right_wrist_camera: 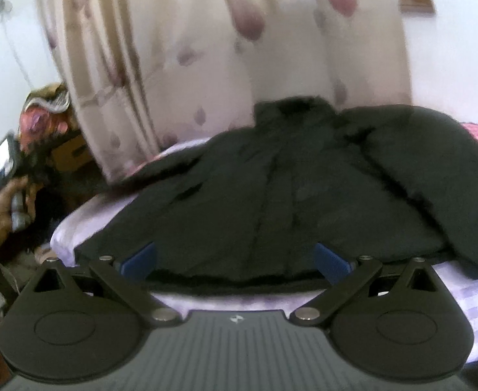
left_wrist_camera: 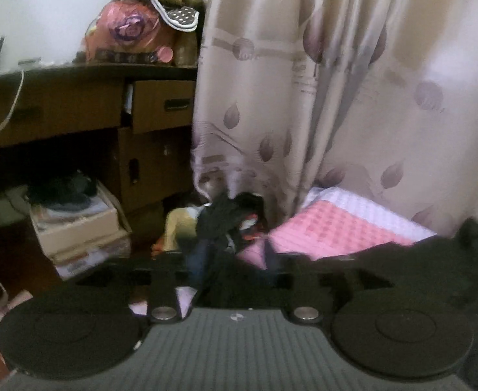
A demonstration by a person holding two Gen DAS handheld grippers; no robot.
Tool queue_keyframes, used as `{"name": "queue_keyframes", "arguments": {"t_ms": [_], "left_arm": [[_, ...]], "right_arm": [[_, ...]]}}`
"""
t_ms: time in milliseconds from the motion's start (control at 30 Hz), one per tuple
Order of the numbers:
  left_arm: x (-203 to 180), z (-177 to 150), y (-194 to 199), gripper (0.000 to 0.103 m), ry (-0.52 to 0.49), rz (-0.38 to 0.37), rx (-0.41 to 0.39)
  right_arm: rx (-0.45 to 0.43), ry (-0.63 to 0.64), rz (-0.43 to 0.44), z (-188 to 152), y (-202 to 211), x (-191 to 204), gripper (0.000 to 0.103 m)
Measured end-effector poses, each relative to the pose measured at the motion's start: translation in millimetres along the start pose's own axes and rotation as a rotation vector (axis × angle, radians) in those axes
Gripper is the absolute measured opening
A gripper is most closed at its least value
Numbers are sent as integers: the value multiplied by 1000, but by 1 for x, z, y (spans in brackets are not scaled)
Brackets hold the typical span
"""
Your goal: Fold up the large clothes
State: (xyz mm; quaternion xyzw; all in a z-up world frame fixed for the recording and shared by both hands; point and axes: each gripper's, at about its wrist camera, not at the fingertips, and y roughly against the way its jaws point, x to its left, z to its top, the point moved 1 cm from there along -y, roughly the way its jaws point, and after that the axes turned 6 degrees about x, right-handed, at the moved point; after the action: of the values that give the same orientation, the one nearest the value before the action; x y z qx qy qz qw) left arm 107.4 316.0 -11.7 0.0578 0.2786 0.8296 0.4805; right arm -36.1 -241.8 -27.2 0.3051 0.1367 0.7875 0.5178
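Observation:
A large black padded jacket (right_wrist_camera: 288,176) lies spread on the bed, collar toward the curtain, one sleeve lying out to the right. My right gripper (right_wrist_camera: 235,260) is open, its blue pads (right_wrist_camera: 139,259) wide apart just before the jacket's near hem, holding nothing. My left gripper (left_wrist_camera: 235,280) points off the bed's left side; its fingers look close together but are dark and blurred, so I cannot tell its state. A dark edge of the jacket (left_wrist_camera: 434,260) shows at the right of the left wrist view.
A pink and white checked bedcover (left_wrist_camera: 336,224) lies under the jacket. A patterned curtain (left_wrist_camera: 304,97) hangs behind the bed. A wooden desk (left_wrist_camera: 76,107) with an open drawer stands at the left, boxes (left_wrist_camera: 79,228) and a clothes pile (left_wrist_camera: 226,218) on the floor.

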Motion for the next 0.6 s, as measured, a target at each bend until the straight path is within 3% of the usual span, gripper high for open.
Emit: {"name": "queue_keyframes", "arguments": {"t_ms": [33, 100, 200, 400, 500, 600], "left_arm": [[-3, -3, 6, 81, 13, -12, -24], [-13, -12, 25, 94, 4, -25, -88], [-40, -22, 52, 97, -49, -125, -130], [-107, -59, 74, 102, -84, -394, -38], [-142, -87, 73, 102, -154, -461, 5], [-169, -114, 70, 102, -222, -479, 46]], "right_arm": [[-19, -22, -9, 4, 5, -11, 103], [-56, -75, -36, 11, 15, -37, 103], [-99, -219, -112, 19, 30, -97, 103], [-159, -609, -328, -4, 60, -216, 103], [-149, -744, -277, -21, 59, -257, 103], [-115, -771, -210, -27, 41, -272, 103]]}}
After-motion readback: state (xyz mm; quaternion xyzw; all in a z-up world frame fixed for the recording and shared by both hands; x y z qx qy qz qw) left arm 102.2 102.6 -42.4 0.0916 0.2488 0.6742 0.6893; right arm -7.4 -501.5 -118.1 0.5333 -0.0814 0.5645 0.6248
